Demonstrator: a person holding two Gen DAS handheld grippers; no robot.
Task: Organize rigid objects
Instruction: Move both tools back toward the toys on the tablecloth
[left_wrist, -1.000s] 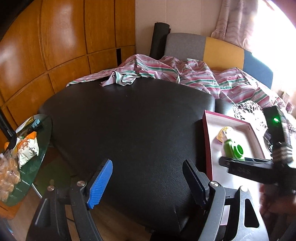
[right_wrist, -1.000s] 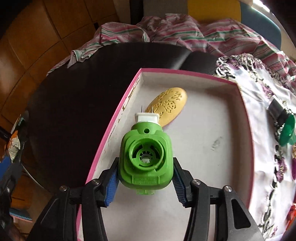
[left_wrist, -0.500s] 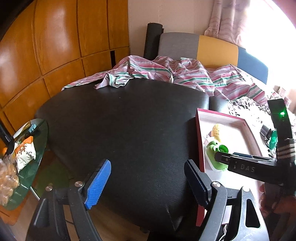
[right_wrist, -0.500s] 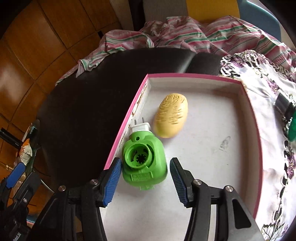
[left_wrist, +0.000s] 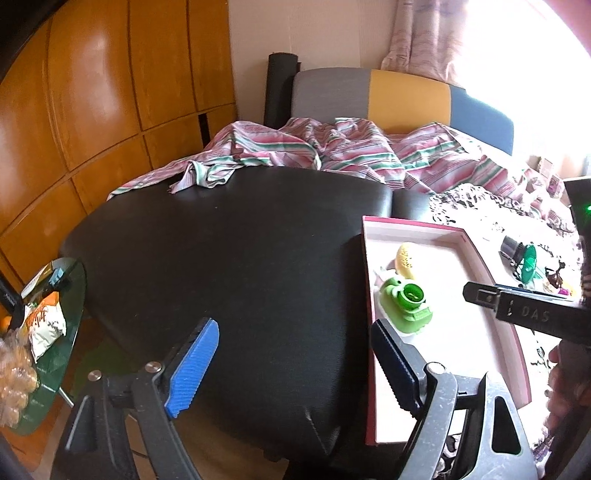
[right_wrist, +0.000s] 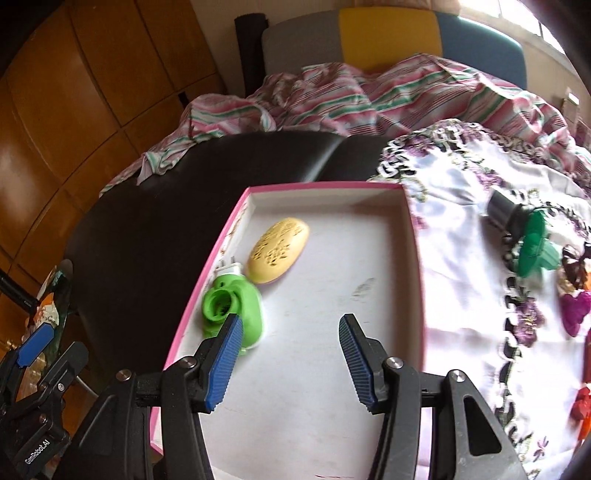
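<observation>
The right gripper (right_wrist: 290, 354) hangs wide open and empty over the pink-rimmed tray (right_wrist: 415, 258), the green plug-in device (right_wrist: 232, 308) lying inside beside the yellow oval piece (right_wrist: 279, 245); I'd fetch the green-and-black thing (right_wrist: 524, 236) from the floral cloth (right_wrist: 472, 332) next, while the left gripper (left_wrist: 291, 373) idles, jaws apart.

Glossy wood panels (left_wrist: 110, 92) are catching the light, the black cushion (left_wrist: 229, 258) is showing smooth, leathery sheen, and the green plug-in (right_wrist: 232, 306) is looking like shiny plastic (ribbed blue pads (right_wrist: 225, 365) beside it).
</observation>
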